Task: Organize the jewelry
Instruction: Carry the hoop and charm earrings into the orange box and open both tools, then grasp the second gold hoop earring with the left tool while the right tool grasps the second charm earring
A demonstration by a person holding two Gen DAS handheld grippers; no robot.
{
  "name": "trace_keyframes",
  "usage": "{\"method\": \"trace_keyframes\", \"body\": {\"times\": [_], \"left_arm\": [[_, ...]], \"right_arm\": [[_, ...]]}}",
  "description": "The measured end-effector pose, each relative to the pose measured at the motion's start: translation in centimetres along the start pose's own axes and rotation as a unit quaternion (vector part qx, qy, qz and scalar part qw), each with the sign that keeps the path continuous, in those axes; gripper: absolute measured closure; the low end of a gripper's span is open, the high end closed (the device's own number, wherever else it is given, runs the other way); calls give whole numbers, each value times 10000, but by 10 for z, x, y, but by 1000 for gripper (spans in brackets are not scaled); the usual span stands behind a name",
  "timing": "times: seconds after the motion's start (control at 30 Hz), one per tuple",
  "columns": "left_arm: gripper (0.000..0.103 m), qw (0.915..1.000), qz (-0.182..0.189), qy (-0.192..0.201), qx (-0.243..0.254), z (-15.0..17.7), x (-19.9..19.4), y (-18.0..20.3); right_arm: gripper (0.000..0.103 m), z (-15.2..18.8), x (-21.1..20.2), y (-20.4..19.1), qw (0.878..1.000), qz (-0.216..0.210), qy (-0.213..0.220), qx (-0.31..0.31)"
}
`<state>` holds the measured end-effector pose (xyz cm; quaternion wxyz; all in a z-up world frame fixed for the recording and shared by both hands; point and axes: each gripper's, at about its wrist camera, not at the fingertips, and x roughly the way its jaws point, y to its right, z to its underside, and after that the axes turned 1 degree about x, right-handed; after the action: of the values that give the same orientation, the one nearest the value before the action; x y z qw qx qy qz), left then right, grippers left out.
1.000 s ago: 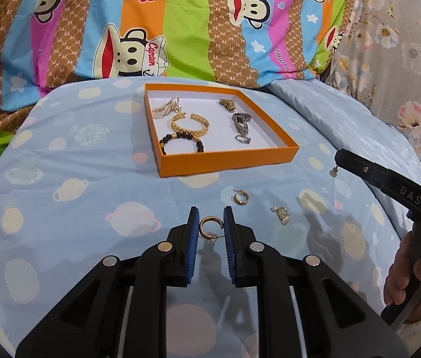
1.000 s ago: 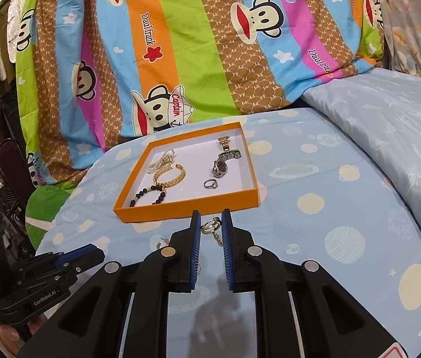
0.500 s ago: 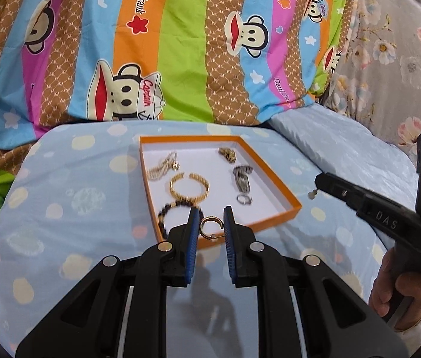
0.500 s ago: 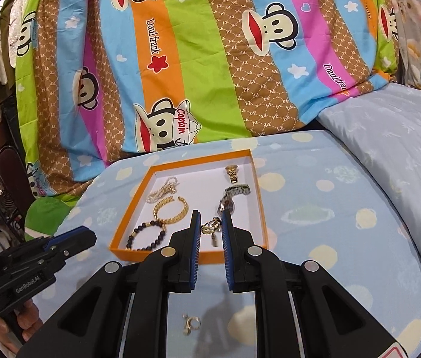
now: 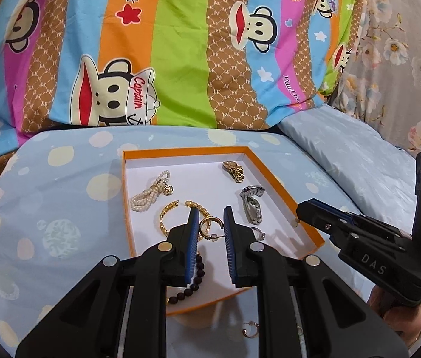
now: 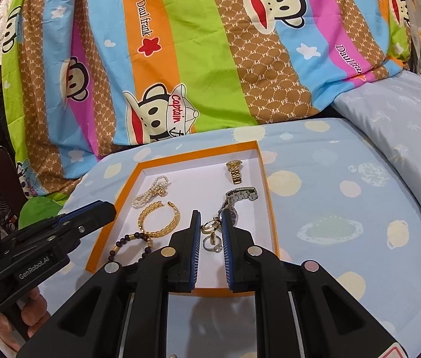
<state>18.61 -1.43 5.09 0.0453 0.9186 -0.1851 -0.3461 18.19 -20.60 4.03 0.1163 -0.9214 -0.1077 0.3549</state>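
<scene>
An orange tray point(image 5: 273, 176) with a white floor sits on the blue bedsheet. It holds a pearl bracelet point(image 5: 151, 192), a gold bangle point(image 5: 168, 217), a dark bead bracelet point(image 5: 194, 283), a gold watch point(image 5: 234, 171), a silver watch point(image 5: 252, 205) and a silver ring point(image 6: 212, 244). My left gripper point(image 5: 209, 225) is shut on a gold hoop earring point(image 5: 209, 226) above the tray. My right gripper point(image 6: 209, 228) is shut on a gold earring point(image 6: 210, 226) above the tray's right part, by the silver watch point(image 6: 237, 198).
One small hoop earring point(image 5: 250, 332) lies on the sheet in front of the tray. A striped monkey-print quilt point(image 5: 180, 59) rises behind the tray, and a pale blue pillow point(image 5: 353, 161) lies to its right. A floral cloth point(image 5: 404, 44) hangs at far right.
Both grippers have moved forward from the sheet to above the tray, each still holding its earring.
</scene>
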Motion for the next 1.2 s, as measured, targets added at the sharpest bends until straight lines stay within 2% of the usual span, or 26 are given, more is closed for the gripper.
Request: {"method": "trace_keyframes", "body": {"times": [0.33,0.43,0.53,0.8,1.0,1.2], "left_arm": [[86,9999,-52,-105,-46,5,21,-5],[83,9998,-12,-141,-110,7,24,-8],[69,9998,-44,-86,-178,6,24,-11],[68,9998,-15,103,-196,1,3,-12],[68,9997,-12,178,-195,9,-25,-12],[68,9998,-38,66,-207,34,-49,-13]], "right_arm": [[89,4,17,4,9999,61,-79,-9],[81,4,17,5,10000,71,-34,14],[67,3,12,7,9999,73,91,58],[65,3,-10,3,9997,23,245,51],[65,32,-34,-5,9999,1,105,-71],[65,81,-46,-18,9990,-80,-429,-125]]}}
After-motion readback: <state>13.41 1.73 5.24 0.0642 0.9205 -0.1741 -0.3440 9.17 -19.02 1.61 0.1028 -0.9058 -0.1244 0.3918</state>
